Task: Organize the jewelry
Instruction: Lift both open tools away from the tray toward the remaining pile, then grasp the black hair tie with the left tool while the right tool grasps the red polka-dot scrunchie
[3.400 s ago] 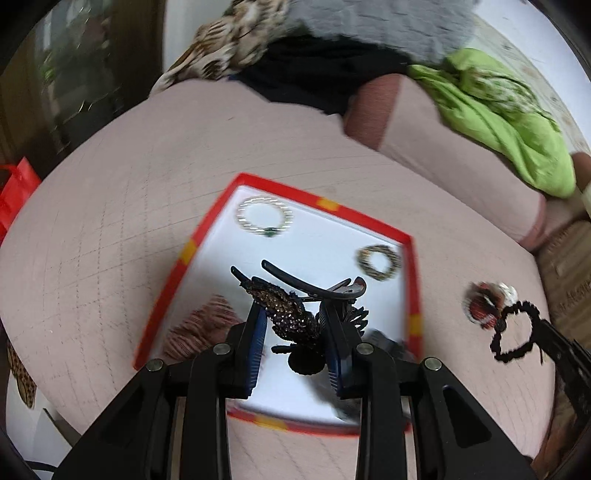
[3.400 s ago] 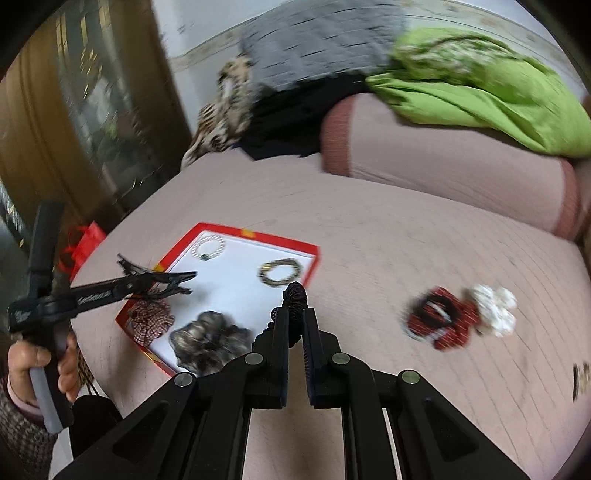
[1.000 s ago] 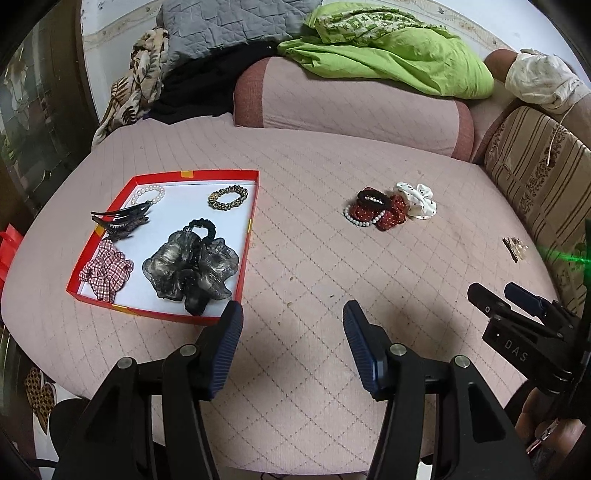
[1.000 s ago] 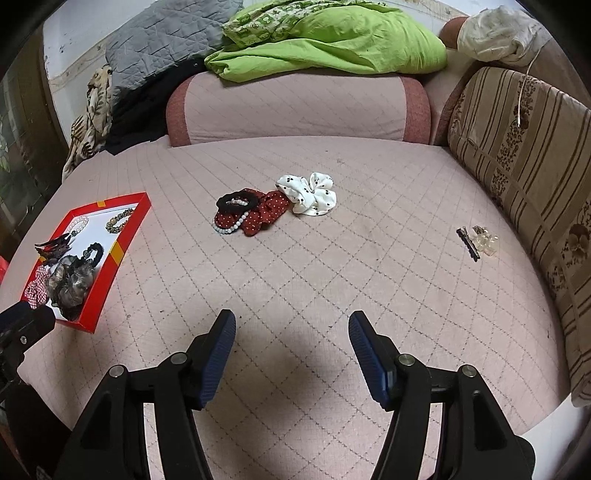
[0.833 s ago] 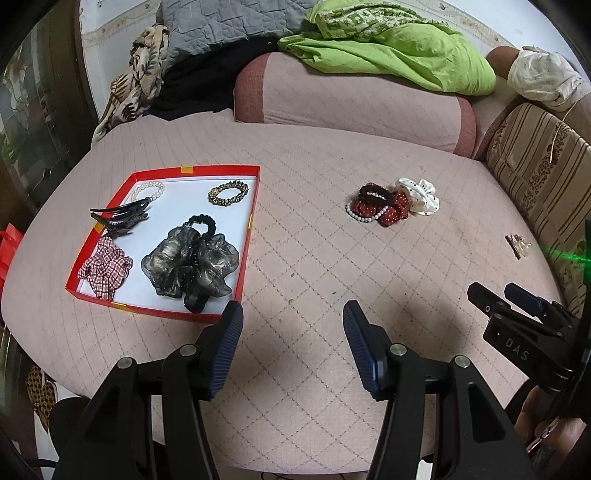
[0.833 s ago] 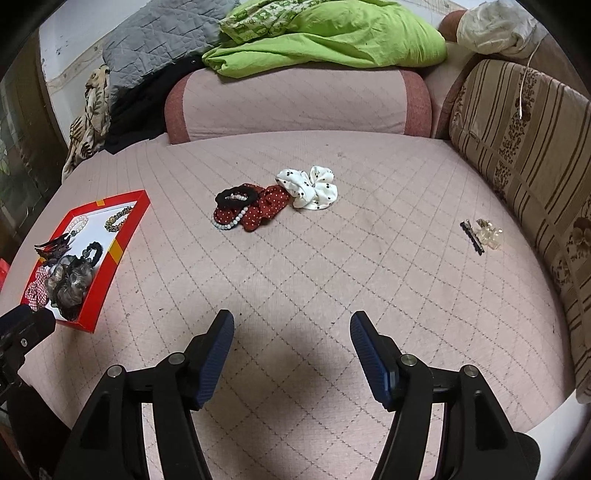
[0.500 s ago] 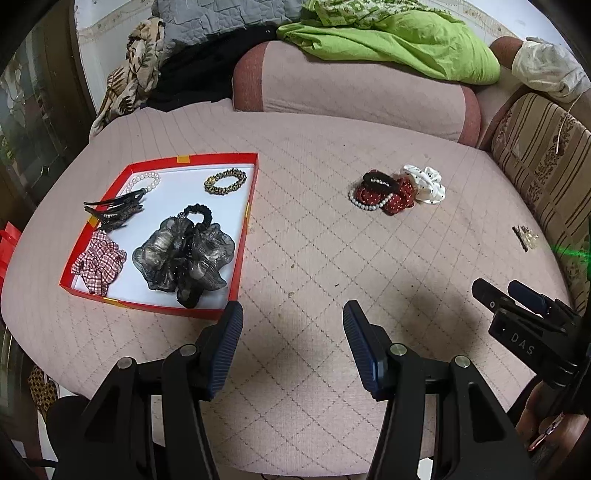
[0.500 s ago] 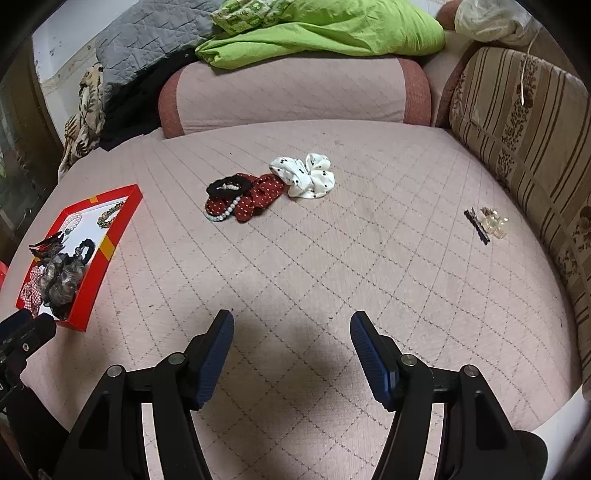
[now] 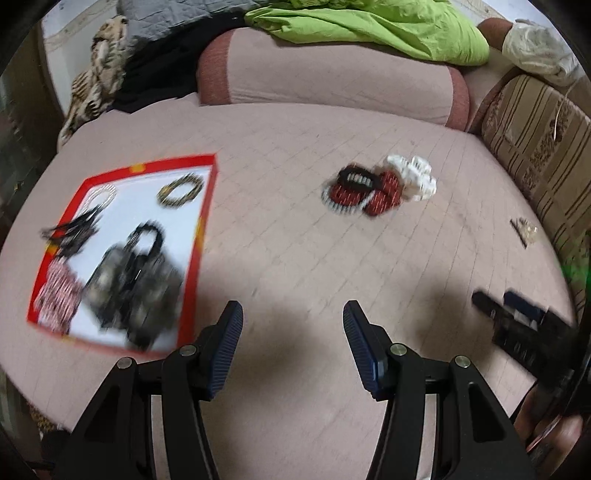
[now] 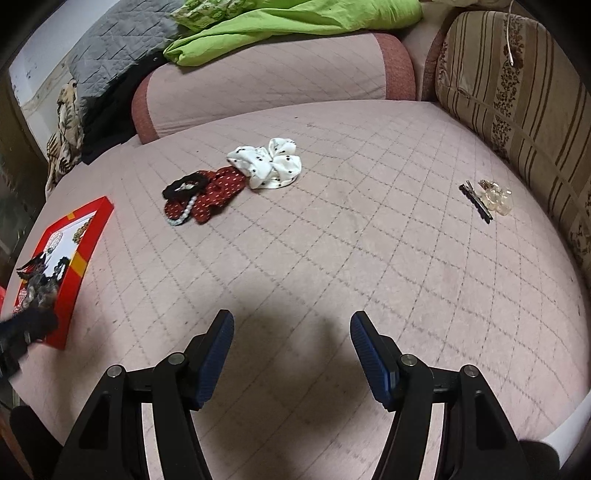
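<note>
A red-rimmed white tray (image 9: 201, 236) lies at the left of the pink quilted cushion, also seen in the right wrist view (image 10: 90, 243). It holds a grey scrunchie (image 9: 136, 288), a checked scrunchie (image 9: 57, 291), a black hair claw (image 9: 72, 230), a gold bracelet (image 9: 180, 191) and a pearl bracelet (image 9: 100, 195). Loose on the cushion lie a red dotted scrunchie (image 10: 216, 194) with a black band and pearls, a white scrunchie (image 10: 269, 164) and a hair clip (image 10: 487, 197). My left gripper (image 9: 293, 332) and right gripper (image 10: 291, 338) are open and empty, well short of them.
A pink bolster (image 10: 266, 77) with a green blanket (image 10: 295, 18) lines the back. A striped cushion (image 10: 517, 92) stands at the right. Grey and dark clothes (image 10: 110, 62) pile at the back left. The cushion's front edge is just below the grippers.
Both grippers have let go of their pieces and pulled back from the tray. Over the last second both views have tilted and shifted slightly; the left view is blurred by motion.
</note>
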